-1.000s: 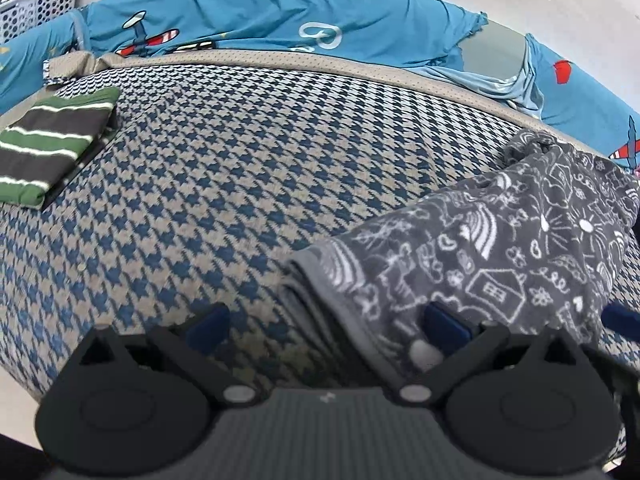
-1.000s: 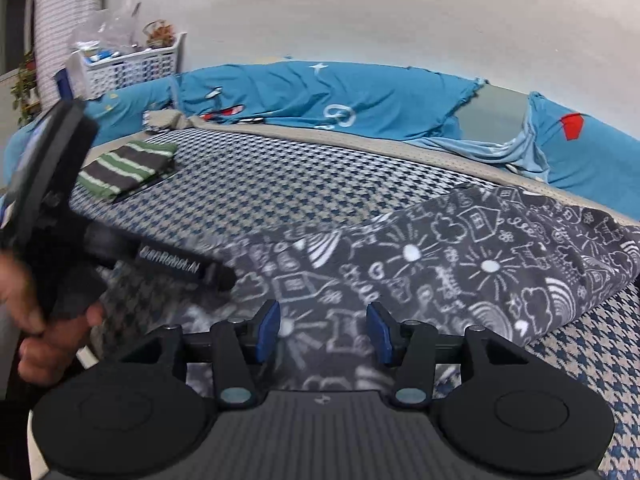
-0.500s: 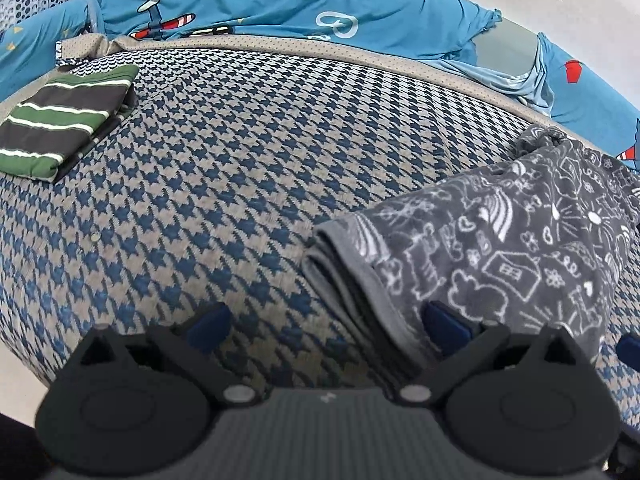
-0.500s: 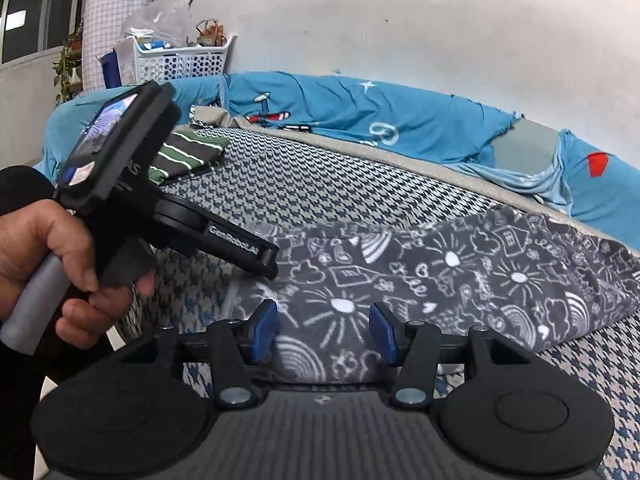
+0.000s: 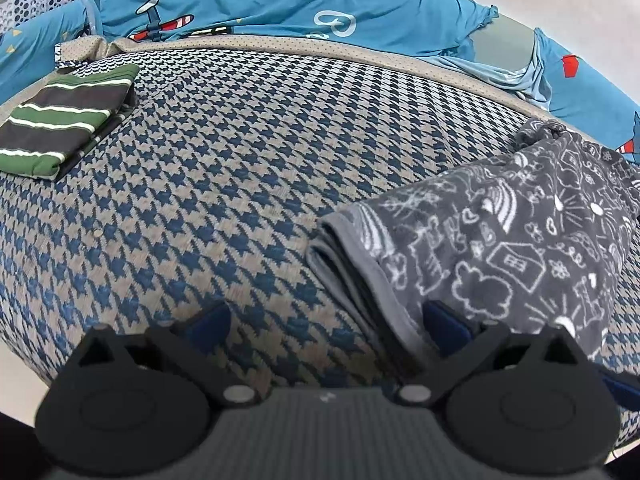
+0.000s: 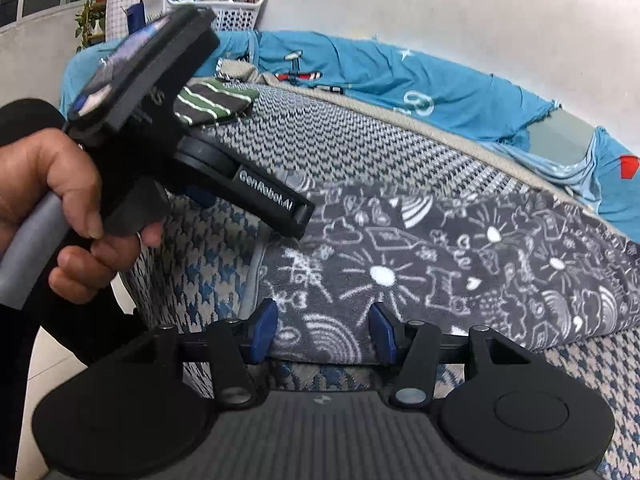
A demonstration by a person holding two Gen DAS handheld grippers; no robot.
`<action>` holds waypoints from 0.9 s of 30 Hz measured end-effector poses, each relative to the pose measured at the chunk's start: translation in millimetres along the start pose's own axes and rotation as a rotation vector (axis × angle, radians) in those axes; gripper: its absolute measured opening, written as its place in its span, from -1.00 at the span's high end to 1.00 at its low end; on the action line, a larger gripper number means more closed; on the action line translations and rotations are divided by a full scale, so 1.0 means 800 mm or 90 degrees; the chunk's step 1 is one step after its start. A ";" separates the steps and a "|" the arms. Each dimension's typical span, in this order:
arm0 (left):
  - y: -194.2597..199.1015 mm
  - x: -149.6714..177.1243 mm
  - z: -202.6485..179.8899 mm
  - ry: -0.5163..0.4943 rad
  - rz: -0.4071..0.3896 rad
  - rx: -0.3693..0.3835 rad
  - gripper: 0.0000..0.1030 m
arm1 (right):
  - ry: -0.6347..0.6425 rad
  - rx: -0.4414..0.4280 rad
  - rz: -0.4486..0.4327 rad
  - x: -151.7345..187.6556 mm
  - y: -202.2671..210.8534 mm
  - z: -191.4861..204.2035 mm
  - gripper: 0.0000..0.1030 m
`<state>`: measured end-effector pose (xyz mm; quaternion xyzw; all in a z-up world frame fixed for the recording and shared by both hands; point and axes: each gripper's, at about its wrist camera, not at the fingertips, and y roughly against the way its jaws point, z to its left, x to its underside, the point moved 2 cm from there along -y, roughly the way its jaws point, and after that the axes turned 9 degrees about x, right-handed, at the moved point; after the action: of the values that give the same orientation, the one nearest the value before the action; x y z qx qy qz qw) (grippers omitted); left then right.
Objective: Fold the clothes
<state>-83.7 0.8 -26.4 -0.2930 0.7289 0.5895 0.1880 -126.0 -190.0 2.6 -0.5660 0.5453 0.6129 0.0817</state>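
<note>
Currently, the left tool [image 5: 324,322] is held spread wide at the folded edge of the grey doodle-print garment [image 5: 500,248] on the bed [image 5: 240,160], gripping nothing; the right tool [image 6: 323,334] is parted over its near edge, seemingly for grasping.

Even daylight; fisheye-warped edges; perhaps slight blur.

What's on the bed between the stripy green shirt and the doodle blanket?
Nothing: the left wrist view shows only bare houndstooth bedcover between the striped shirt and the doodle blanket.
</note>
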 end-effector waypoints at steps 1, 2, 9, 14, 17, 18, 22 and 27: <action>0.000 0.000 0.000 0.000 0.000 0.000 -1.00 | 0.003 0.002 -0.008 -0.001 0.003 -0.001 0.02; 0.000 0.000 0.000 0.000 0.001 0.000 -1.00 | 0.009 0.008 -0.018 -0.001 0.008 0.000 0.02; -0.001 -0.002 0.001 0.003 0.005 0.003 -1.00 | 0.080 0.000 -0.041 0.006 0.029 0.017 -0.13; -0.002 -0.003 0.001 0.007 0.010 0.001 -1.00 | 0.168 0.006 -0.042 0.014 0.027 0.034 -0.17; -0.003 -0.004 0.001 0.009 0.015 0.000 -1.00 | 0.213 0.015 -0.043 0.017 0.024 0.043 -0.18; -0.003 -0.004 0.002 0.011 0.017 0.001 -1.00 | 0.226 0.019 -0.043 0.018 0.023 0.045 -0.18; -0.004 -0.007 0.003 0.017 0.028 0.003 -1.00 | 0.264 0.030 -0.046 0.021 0.015 0.052 -0.18; -0.006 -0.009 0.003 0.022 0.035 0.001 -1.00 | 0.289 0.030 -0.042 0.021 0.002 0.060 -0.18</action>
<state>-75.6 3.7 -25.9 -0.2827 0.7403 0.5887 0.1593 -161.9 -163.0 -20.9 -0.7050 0.5448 0.4540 -0.0099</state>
